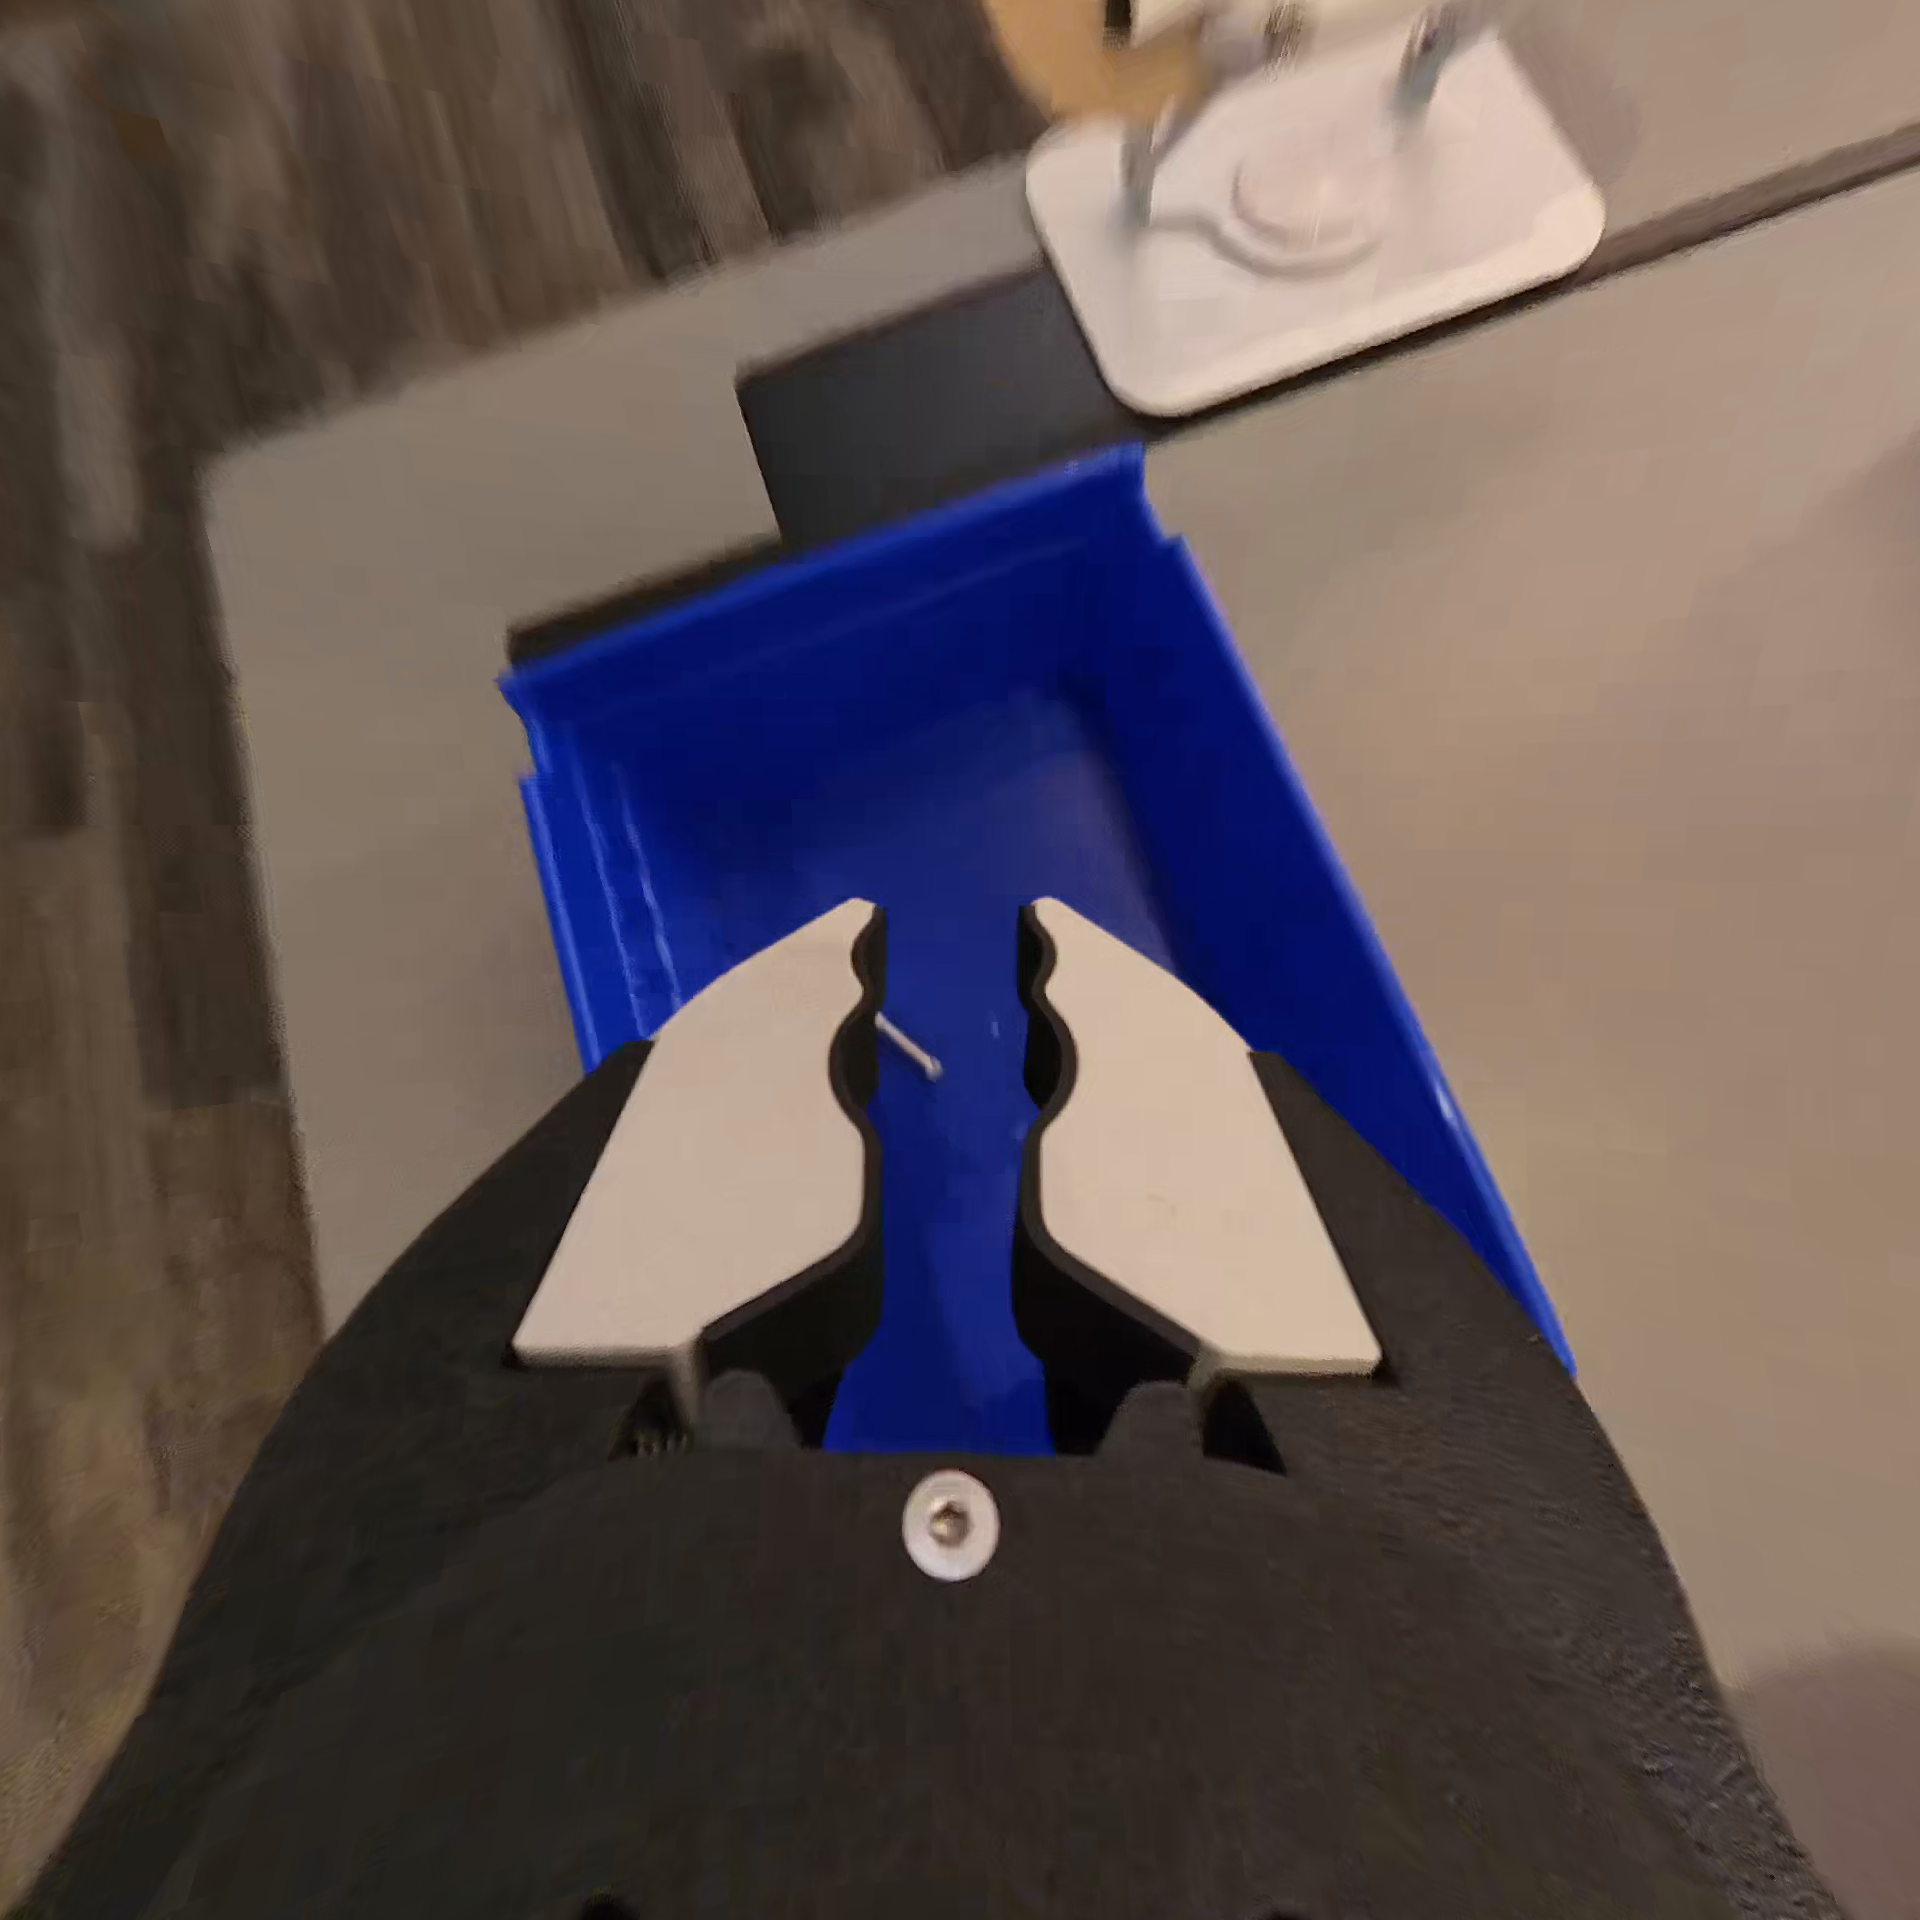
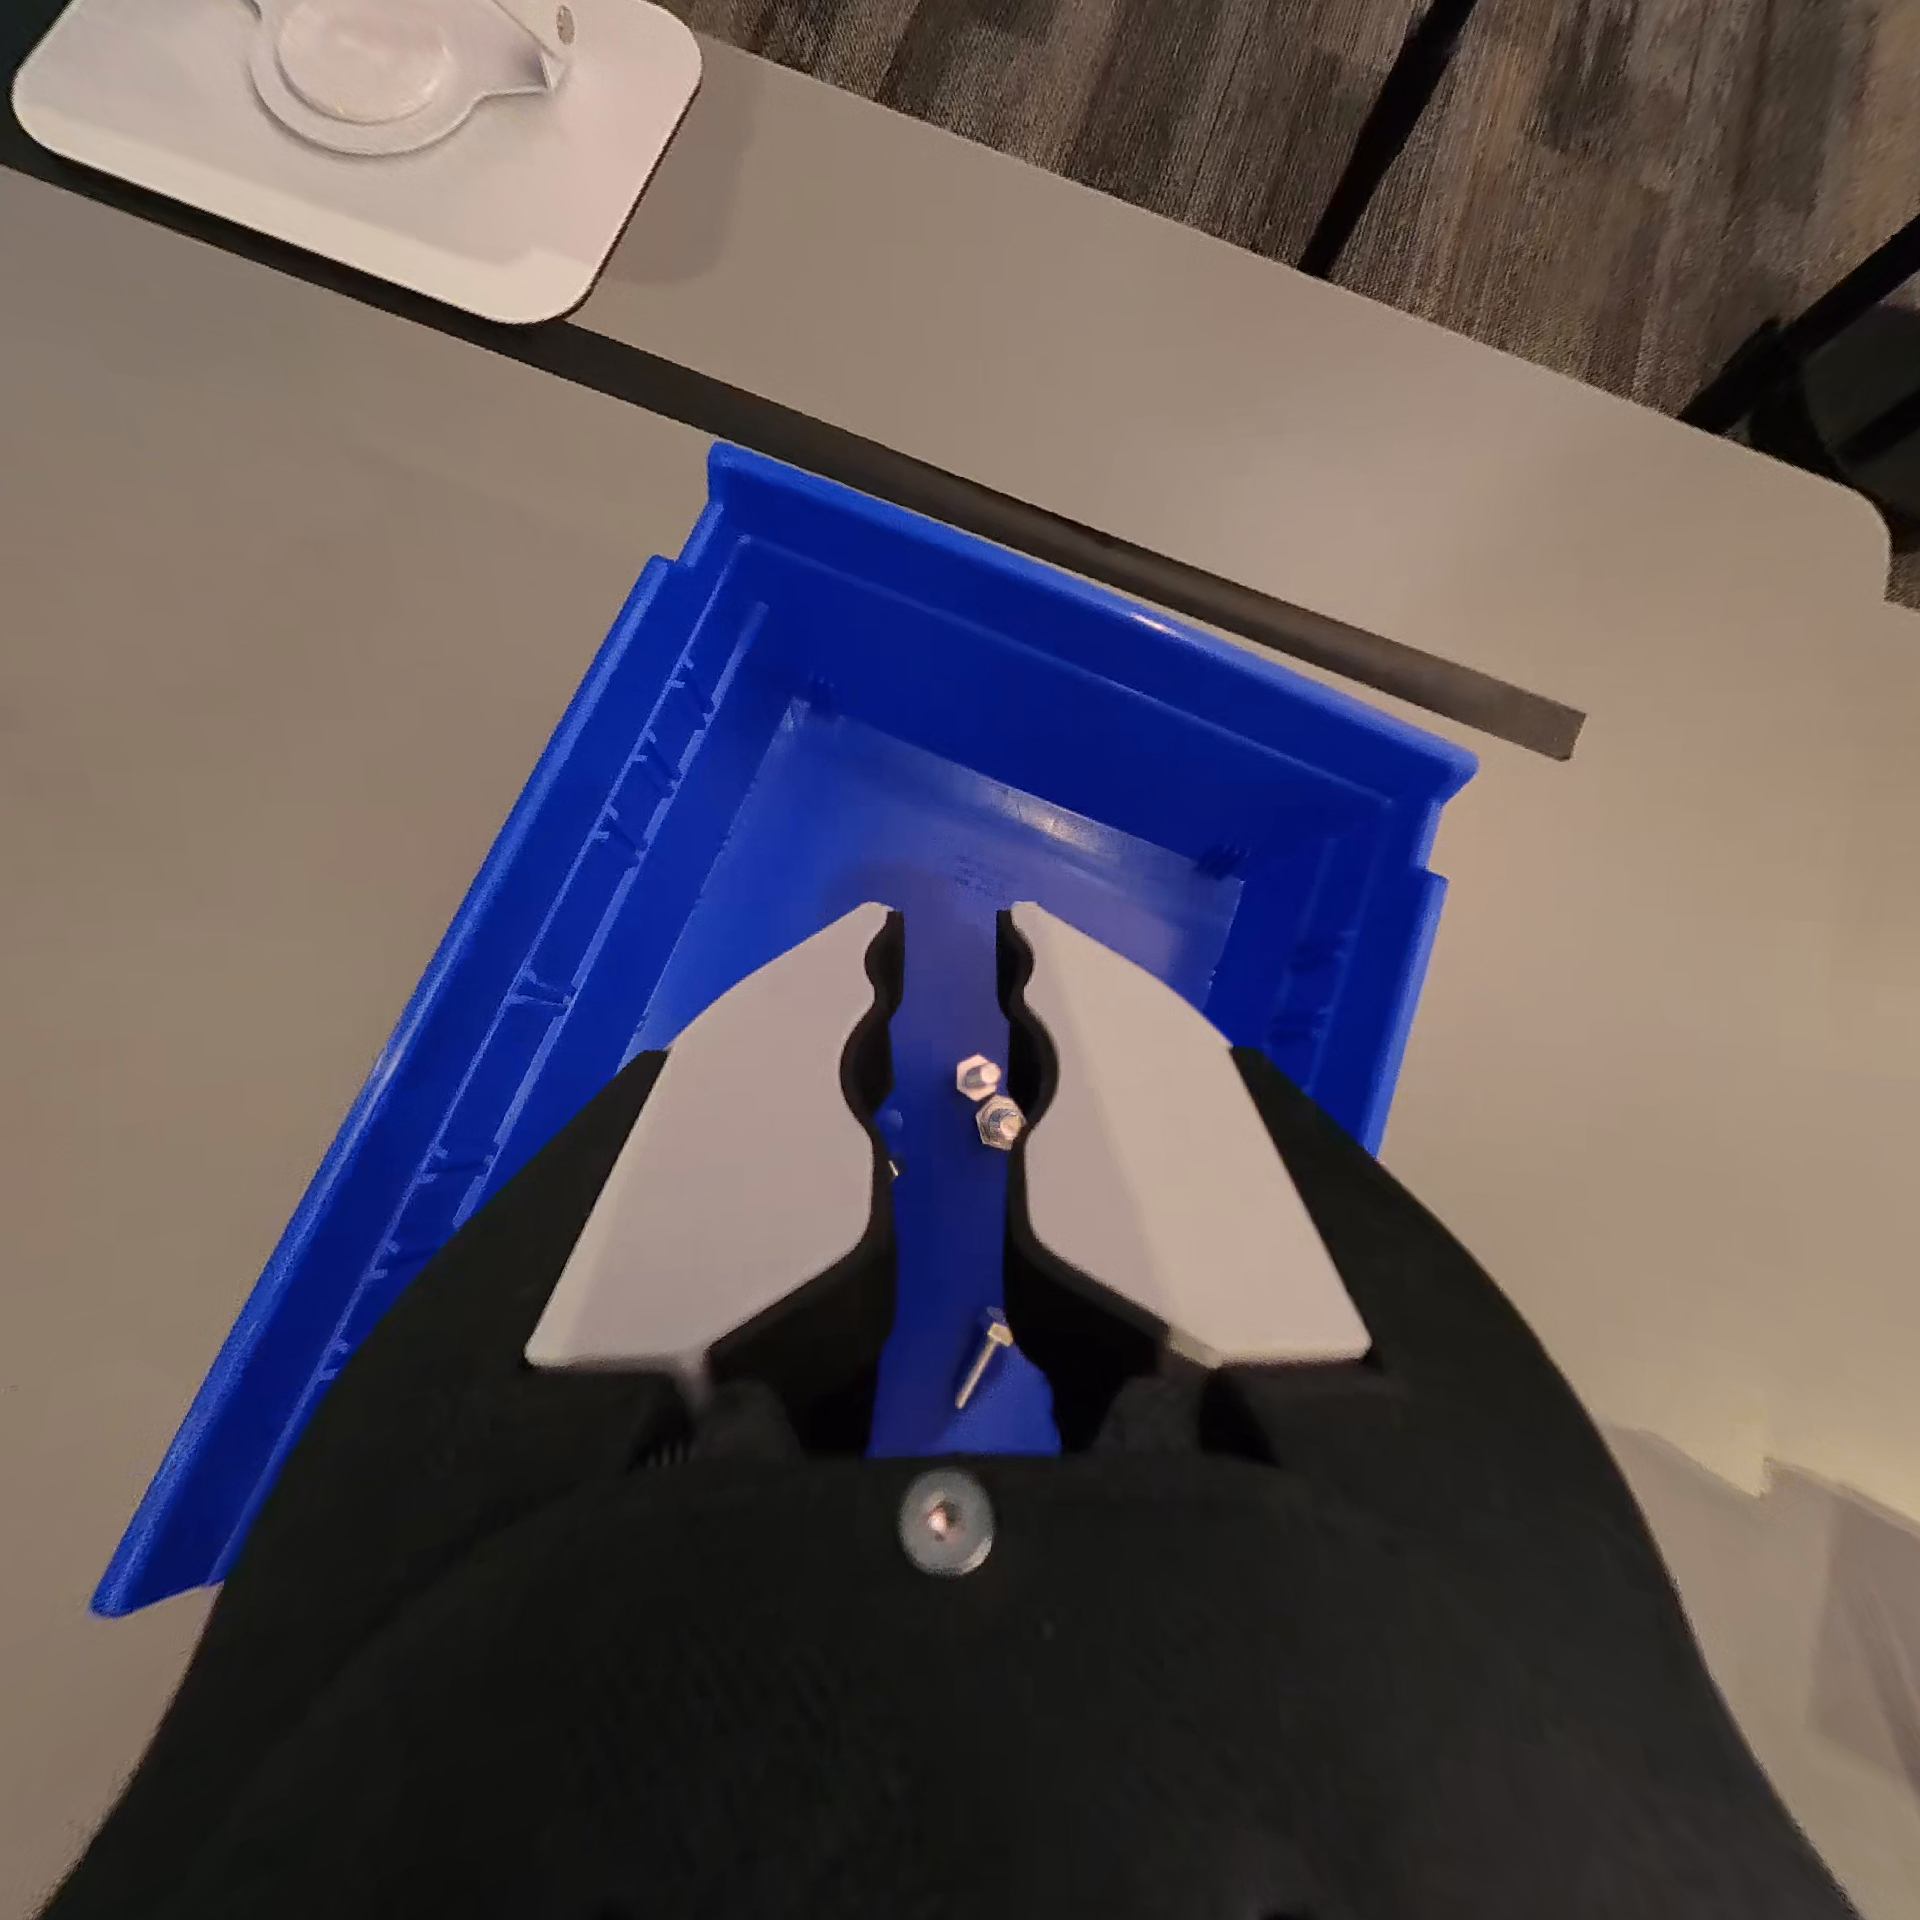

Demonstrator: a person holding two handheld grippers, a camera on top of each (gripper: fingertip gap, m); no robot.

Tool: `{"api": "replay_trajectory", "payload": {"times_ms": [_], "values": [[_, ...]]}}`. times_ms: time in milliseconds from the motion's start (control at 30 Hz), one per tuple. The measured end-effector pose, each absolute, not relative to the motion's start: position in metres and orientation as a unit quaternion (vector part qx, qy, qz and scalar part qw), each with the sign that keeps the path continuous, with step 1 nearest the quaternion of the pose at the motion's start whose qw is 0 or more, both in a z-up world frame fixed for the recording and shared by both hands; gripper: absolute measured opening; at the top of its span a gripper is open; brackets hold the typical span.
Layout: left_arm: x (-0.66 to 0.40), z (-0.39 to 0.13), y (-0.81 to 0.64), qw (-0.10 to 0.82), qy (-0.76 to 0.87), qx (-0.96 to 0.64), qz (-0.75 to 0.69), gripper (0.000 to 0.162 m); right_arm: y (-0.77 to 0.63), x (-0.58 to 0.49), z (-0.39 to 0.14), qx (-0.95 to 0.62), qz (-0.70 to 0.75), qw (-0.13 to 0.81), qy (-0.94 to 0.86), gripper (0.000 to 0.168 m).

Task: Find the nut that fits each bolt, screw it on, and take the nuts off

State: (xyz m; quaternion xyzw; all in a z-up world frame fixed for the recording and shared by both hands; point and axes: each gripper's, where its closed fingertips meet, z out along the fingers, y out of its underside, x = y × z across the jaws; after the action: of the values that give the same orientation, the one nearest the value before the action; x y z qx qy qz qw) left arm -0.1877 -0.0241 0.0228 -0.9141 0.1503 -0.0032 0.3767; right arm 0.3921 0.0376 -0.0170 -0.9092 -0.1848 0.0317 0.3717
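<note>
A blue plastic bin (image 1: 1299, 831) sits on the grey table and shows in both views (image 2: 582, 935). My left gripper (image 1: 951, 914) is open and empty above the bin; a thin silver bolt (image 1: 909, 1047) lies on the bin floor by its left finger. My right gripper (image 2: 951, 920) is open and empty above the same bin. Between its fingers on the bin floor lie two silver hex nuts (image 2: 977, 1075) (image 2: 1001, 1122) and, nearer the camera, a small bolt (image 2: 980, 1356). The left wrist view is blurred by motion.
A white tray (image 2: 582, 187) with a clear round dish (image 2: 353, 83) sits past a dark table seam (image 2: 1143, 561); it also shows in the left wrist view (image 1: 1351, 270). A black block (image 1: 914, 426) stands behind the bin. Dark wood floor (image 2: 1455, 156) lies beyond the table edge. One gripper's finger ends stand about 60 cm off the other's.
</note>
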Motion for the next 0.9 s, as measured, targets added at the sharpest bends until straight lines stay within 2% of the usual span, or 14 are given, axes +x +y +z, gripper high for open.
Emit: {"api": "replay_trajectory", "payload": {"times_ms": [100,167,200,267,400,600,900], "values": [[-0.189,-0.007,-0.027,0.306,0.126,-0.940,-0.075,0.008,0.035,0.387,-0.011,-0.905,0.024,0.378,-0.193,0.019],[-0.184,-0.027,-0.028,0.262,0.122,-0.952,-0.098,0.009,0.033,0.383,-0.009,-0.903,0.023,0.380,-0.199,0.019],[-0.188,-0.041,-0.030,0.229,0.116,-0.963,-0.084,0.014,0.033,0.382,-0.009,-0.903,0.021,0.379,-0.202,0.019],[-0.193,-0.061,-0.029,0.190,0.110,-0.974,-0.055,0.012,0.032,0.381,-0.010,-0.903,0.017,0.376,-0.206,0.019],[-0.195,-0.089,-0.021,0.146,0.084,-0.984,-0.047,0.005,0.032,0.380,-0.014,-0.905,0.012,0.368,-0.212,0.019],[-0.210,-0.120,-0.020,0.091,0.060,-0.994,-0.002,0.018,0.032,0.382,-0.018,-0.908,0.001,0.358,-0.220,0.019],[-0.226,-0.139,-0.024,0.051,0.024,-0.998,0.008,0.018,0.031,0.381,-0.021,-0.908,-0.003,0.350,-0.230,0.020]]}}
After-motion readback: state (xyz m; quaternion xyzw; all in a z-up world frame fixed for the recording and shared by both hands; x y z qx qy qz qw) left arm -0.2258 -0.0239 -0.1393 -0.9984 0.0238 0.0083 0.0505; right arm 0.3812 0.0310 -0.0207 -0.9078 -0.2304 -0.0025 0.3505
